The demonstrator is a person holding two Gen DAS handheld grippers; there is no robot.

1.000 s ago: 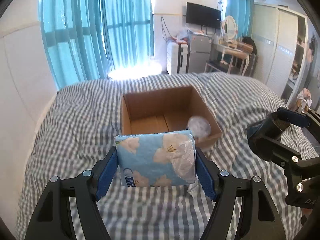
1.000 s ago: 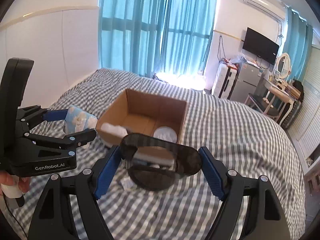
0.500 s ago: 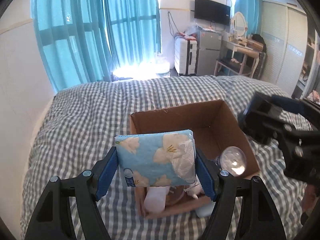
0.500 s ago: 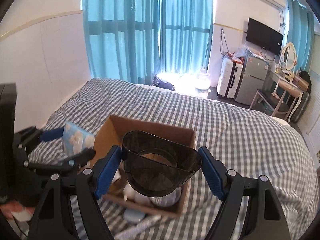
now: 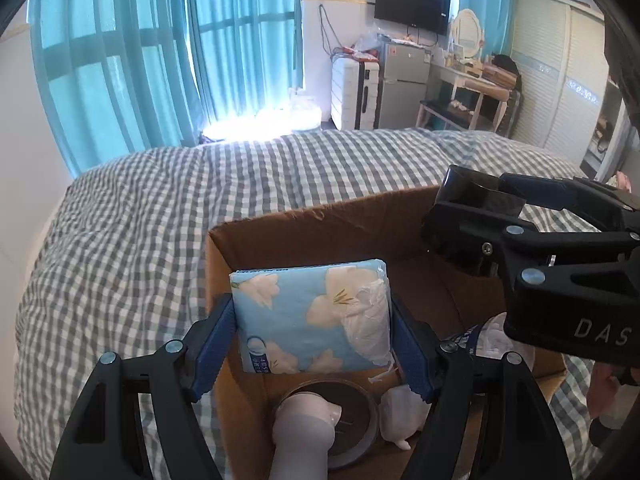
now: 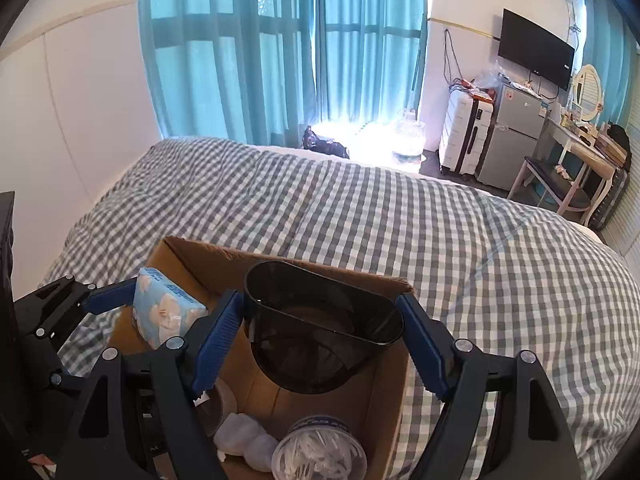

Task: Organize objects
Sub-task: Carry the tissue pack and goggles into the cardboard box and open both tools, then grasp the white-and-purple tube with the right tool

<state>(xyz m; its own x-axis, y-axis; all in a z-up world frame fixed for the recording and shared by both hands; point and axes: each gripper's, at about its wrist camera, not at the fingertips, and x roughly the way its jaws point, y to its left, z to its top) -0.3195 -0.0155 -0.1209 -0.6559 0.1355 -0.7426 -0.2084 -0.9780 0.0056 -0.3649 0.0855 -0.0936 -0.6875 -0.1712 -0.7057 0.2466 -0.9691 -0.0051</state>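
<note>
My left gripper [image 5: 312, 324] is shut on a blue flowered tissue pack [image 5: 310, 316] and holds it above the left part of an open cardboard box [image 5: 304, 224] on the bed. The pack also shows in the right wrist view [image 6: 164, 308]. My right gripper [image 6: 322, 332] is shut on a dark translucent plastic container [image 6: 320, 340], held over the right part of the box [image 6: 384, 396]. The right gripper [image 5: 472, 216] shows at the right in the left wrist view.
Inside the box lie a tape roll [image 5: 352, 420], a white tube [image 5: 304, 436], a white crumpled item [image 6: 244, 440] and a clear lidded tub of small white pieces [image 6: 320, 454]. The grey checked bedspread [image 6: 460, 240] surrounds the box. Curtains [image 6: 280, 48] and furniture stand beyond.
Both grippers moved forward and down over the box with their loads. The box now fills the lower part of both views.
</note>
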